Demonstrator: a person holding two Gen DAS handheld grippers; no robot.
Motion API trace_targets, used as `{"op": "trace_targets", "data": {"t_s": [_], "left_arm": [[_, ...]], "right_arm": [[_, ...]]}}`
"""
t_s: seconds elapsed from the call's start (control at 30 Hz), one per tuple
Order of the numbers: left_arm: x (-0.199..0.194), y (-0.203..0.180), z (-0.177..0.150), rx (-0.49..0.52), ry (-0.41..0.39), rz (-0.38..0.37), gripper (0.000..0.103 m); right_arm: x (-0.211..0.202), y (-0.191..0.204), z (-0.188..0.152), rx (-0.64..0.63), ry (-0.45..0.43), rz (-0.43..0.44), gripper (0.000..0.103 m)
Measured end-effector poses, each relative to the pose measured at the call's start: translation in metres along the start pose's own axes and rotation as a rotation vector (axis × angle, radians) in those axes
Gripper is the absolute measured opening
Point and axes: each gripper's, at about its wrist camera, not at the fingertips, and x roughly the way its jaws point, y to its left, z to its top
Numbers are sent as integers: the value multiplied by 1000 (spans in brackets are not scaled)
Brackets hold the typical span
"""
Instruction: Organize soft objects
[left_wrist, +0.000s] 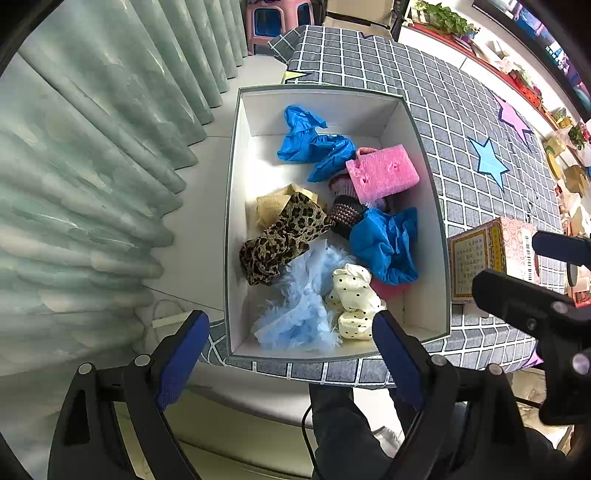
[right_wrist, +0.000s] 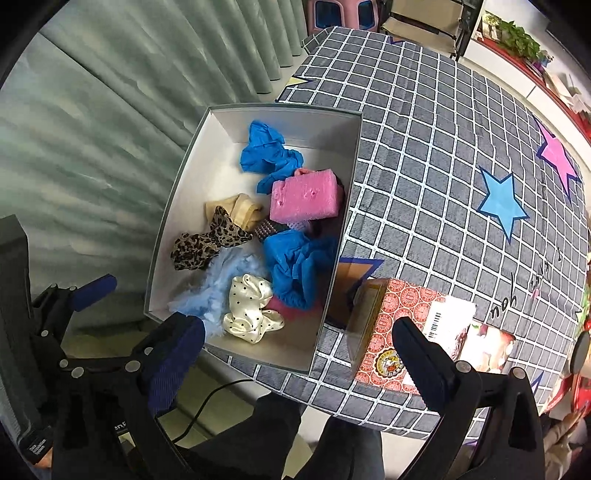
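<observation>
Grey grid tablecloth (right_wrist: 424, 155) with blue star (right_wrist: 502, 203) and pink star (right_wrist: 557, 155) prints covers table. Patterned red carton (right_wrist: 391, 325) lies near front edge. Green curtain (left_wrist: 92, 155) hangs left. Pink stool (left_wrist: 280, 18) beyond far edge. Plant (right_wrist: 517, 35) on far shelf.

Looks like a home: pleated curtains (left_wrist: 103, 155) left, checked star-print tablecloth (right_wrist: 443, 155), pink stool (left_wrist: 280, 18) far, cluttered shelf (left_wrist: 517, 70) with plants (right_wrist: 517, 37) right.
</observation>
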Motion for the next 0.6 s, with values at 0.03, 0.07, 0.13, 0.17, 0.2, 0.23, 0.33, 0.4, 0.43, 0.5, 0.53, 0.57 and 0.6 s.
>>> {"op": "trace_targets", "data": {"t_s": [0.03, 0.07, 0.13, 0.17, 0.2, 0.23, 0.33, 0.4, 0.43, 0.5, 0.53, 0.57, 0.6], "left_arm": [[0, 0, 0, 0, 1, -4, 92], [0, 0, 0, 1, 1, -6, 92], [-2, 0, 0, 4, -2, -4, 92], [-2, -1, 0, 8, -5, -3, 92], [-2, -3, 0, 12, -7, -2, 92], [-2, -3, 0, 15, -8, -2, 92], [-2, -5, 0, 18, -4, -23, 92], [0, -5, -1, 13, 6, -34, 92], [1, -4, -2, 8, 13, -42, 92], [3, -3, -4, -4, 21, -49, 92], [3, -2, -4, -10, 22, -50, 92], [3, 0, -5, -24, 20, -50, 92], [2, 2, -6, -34, 15, -55, 92]], "right_arm": [[0, 0, -1, 1, 0, 1, 102], [-1, 0, -1, 3, -1, 4, 102], [-2, 0, -3, 5, -4, 9, 102], [-2, 1, -3, 6, -5, 9, 102], [-3, 1, -4, 8, -6, 7, 102], [-3, 1, -5, 11, -7, 7, 102], [-4, 1, -6, 15, -9, 8, 102], [-6, 1, -7, 17, -13, 7, 102], [-6, 1, -8, 18, -15, 6, 102], [-7, 2, -9, 17, -16, 3, 102], [-7, 2, -10, 18, -16, 2, 102], [-7, 2, -10, 18, -14, 2, 102], [-7, 2, -11, 20, -14, 0, 102]]}}
